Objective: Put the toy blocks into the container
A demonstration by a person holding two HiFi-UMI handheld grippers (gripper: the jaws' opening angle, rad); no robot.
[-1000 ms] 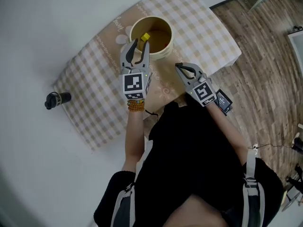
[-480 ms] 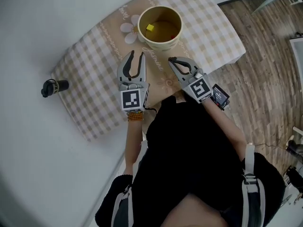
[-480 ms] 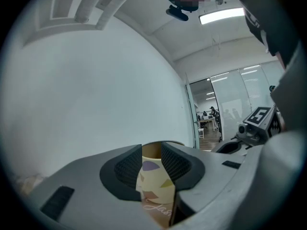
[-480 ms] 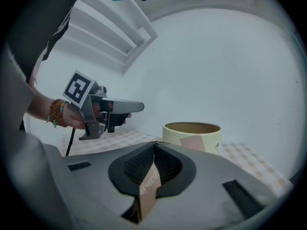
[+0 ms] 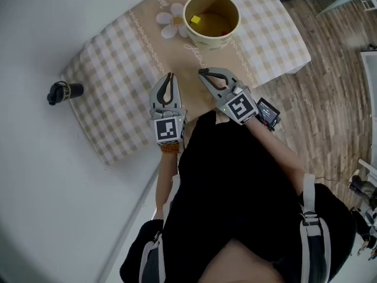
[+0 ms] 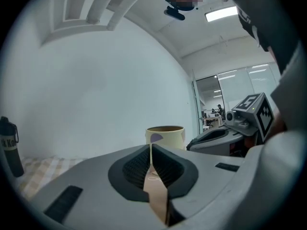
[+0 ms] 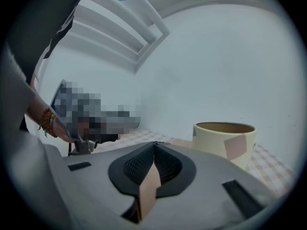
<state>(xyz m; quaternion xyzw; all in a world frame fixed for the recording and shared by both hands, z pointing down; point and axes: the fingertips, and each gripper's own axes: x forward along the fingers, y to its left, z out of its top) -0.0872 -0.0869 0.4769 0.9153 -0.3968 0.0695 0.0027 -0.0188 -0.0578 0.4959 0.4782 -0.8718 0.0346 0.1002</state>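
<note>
A person in dark clothing is standing at the near edge of a white surface (image 5: 35, 158), holding one gripper in each hand, both reaching out over a checked beige and white cloth (image 5: 118, 58) that is lying across it.

The left claw (image 5: 170, 76) is hovering above the near part of the cloth. Its jaws have just been closing, and in the left gripper view the left claw (image 6: 151, 145) is showing its ribbed pads meeting at the tips with nothing between them. The right claw (image 5: 202, 72) is hanging just to the right of it, angled toward the far left. In the right gripper view the right claw (image 7: 154, 143) is likewise showing its jaws pressed together and holding nothing. The two claws are sitting near each other but apart.

Farther away, at the far end of the cloth, a cream round container (image 5: 209, 40) is standing upright and open-topped, well apart from both claws. A yellow toy block (image 5: 195, 19) and a red toy block (image 5: 222, 33) are lying inside it, the yellow one at the far left of its floor and the red one against the near right wall. The same container (image 6: 165, 135) is showing ahead of the left claw, and the container (image 7: 225, 140) is showing ahead and to the right of the right claw.

A black bottle (image 5: 65, 91) is standing on the bare surface just off the cloth's left corner. A wooden floor (image 5: 330, 87) is showing at the right.
</note>
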